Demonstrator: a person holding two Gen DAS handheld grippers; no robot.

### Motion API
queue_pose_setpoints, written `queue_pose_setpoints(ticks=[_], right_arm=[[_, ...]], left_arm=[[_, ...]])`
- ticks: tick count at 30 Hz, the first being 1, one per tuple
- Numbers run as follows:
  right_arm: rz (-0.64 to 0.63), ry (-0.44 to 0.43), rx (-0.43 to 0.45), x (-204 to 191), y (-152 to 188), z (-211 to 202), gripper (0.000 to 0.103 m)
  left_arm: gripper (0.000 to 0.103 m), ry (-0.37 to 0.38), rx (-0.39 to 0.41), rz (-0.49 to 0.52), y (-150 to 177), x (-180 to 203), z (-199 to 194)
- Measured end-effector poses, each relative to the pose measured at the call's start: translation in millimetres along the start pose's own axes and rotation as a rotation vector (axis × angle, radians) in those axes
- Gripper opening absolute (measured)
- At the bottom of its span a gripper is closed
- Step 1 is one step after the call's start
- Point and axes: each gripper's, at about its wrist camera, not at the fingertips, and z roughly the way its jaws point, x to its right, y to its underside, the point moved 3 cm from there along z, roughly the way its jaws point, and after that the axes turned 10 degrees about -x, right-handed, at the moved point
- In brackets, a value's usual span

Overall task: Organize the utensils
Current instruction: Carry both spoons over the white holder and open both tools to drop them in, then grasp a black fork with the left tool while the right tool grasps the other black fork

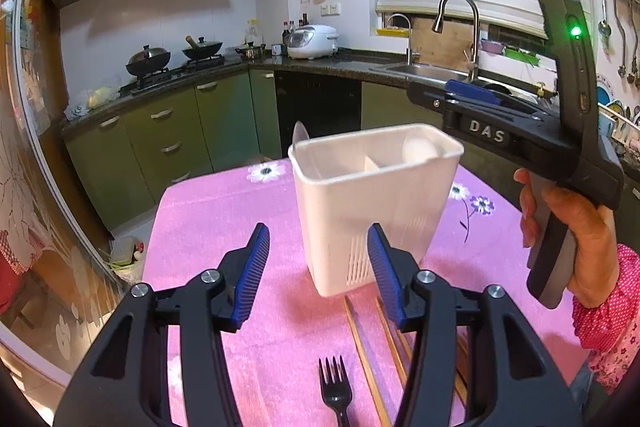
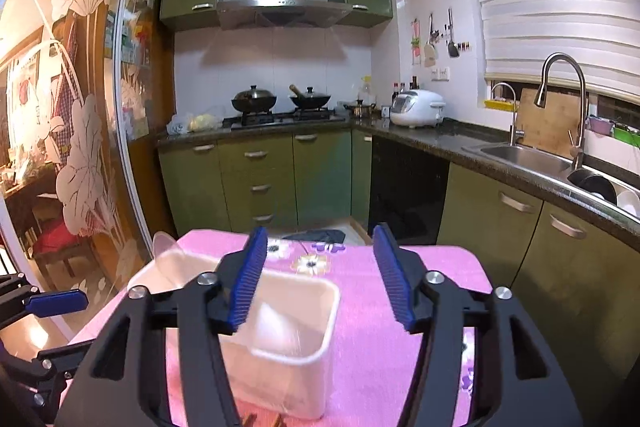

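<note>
My left claw [image 1: 318, 277] stands apart with nothing between its ribbed blue pads, hanging low over the desk [image 1: 224, 227], which wears a pink, fuzzy cloth printed with flowers. Nearest me on that cloth lies a black plastic fork [image 1: 335, 387], tines pointing away, and just beside it to the right several long wooden chopsticks [image 1: 366, 359], thin and smooth, some running under my right-hand finger. These are what I judge is left to sort.

Just beyond my fingertips stands the white plastic utensil caddy [image 1: 372, 203], a tall, thin-walled box with rounded corners, slotted vents low on its side and a divider across the middle. A clear plastic spoon [image 1: 300, 137] pokes up at its far left corner, and something white and rounded, probably another spoon bowl, sits in the right compartment.

My right claw [image 2: 318, 277] is also apart and empty, poised over the caddy's open top with its left finger above the rim.

The risks, as I judge them: the caddy looks light and top-heavy, so a nudge from either claw could tip it or slide it on the cloth. The chopsticks are slim and lie flat, so the pads may skid off or take only one of them. The fork's slick handle could twist in a loose grip.
</note>
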Motion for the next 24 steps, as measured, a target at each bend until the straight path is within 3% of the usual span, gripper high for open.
queue_pose_setpoints(ticks=[7,14,19,24], right_arm=[[0.009,0.002,-0.025,4.7,28.5,-42.6,0.070],[-0.054,0.075,-0.183,12.8,88.2,-84.9,0.070],[-0.052,0.115,-0.253,27.2,123.6,-102.1,0.070],[-0.042,0.126,-0.275,39.8,128.2,-106.2,0.070]], left_arm=[[0.059,-0.003,-0.099,0.020,25.3,0.1,5.2],[0.059,0.009,-0.320,0.038,81.0,2.3,37.1],[0.055,0.007,-0.377,0.009,97.4,-3.6,56.9],[0.053,0.000,-0.402,0.036,104.0,9.6,65.0]])
